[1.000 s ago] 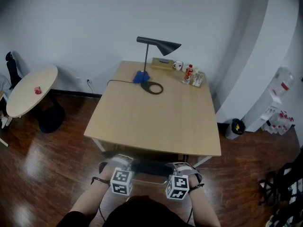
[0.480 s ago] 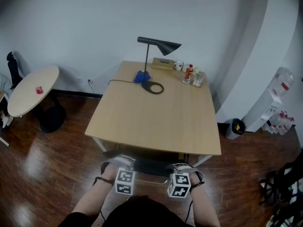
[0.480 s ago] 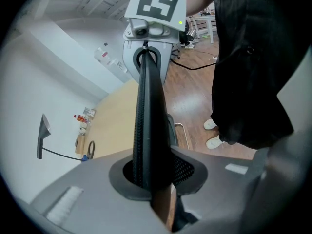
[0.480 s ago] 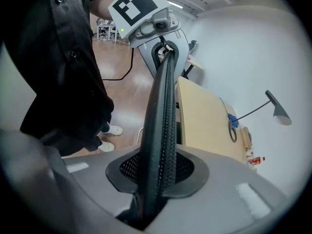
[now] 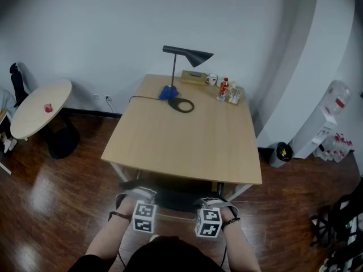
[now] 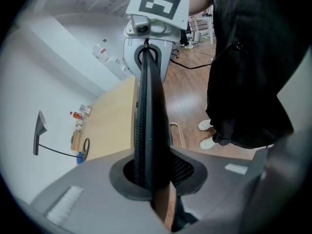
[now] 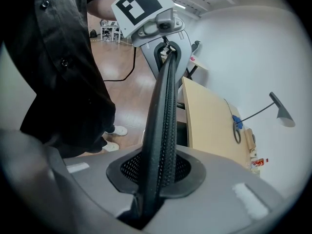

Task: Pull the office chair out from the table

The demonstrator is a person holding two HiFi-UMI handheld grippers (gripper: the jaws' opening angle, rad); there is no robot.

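Status: grip phase done; as far as I can see, the pull has not started.

- left claw (image 6: 152, 179): the jaws have just been closing and now pinch the top rim of the office chair (image 5: 177, 200) backrest. The black mesh edge runs straight through the gap with pads on both faces. The opening is narrow, only as wide as the rim.
- right claw (image 7: 153, 179): same story. The jaws have just been closing and are clamped on the same rim, further to the person's right. Each claw shows at the far end of the rim in the other's view, so 2 grips, 1 toward each end of the top edge.
- Chair position: tucked in at the near edge of the worktop (image 5: 181, 143). The backrest is just beside that edge and the seat is mostly hidden under it. Both claws angle steeply down.
- The far end of the worktop carries a lamp (image 5: 187, 54), a mug (image 5: 211, 79) and small bottles (image 5: 225, 87), well apart from the chair and not in the way.
- The person's shoes (image 6: 208, 143) are on the wood floor (image 5: 68, 197) close behind the chair.

Done: approach and both grips.
Left: the whole pull, drawing the chair back until the seat clears the worktop edge, then release.

I'd put it at roughly 1/3 in. Risk: the thin mesh rim may flex or slip in the pads if the pull is uneven, so both sides should move together.
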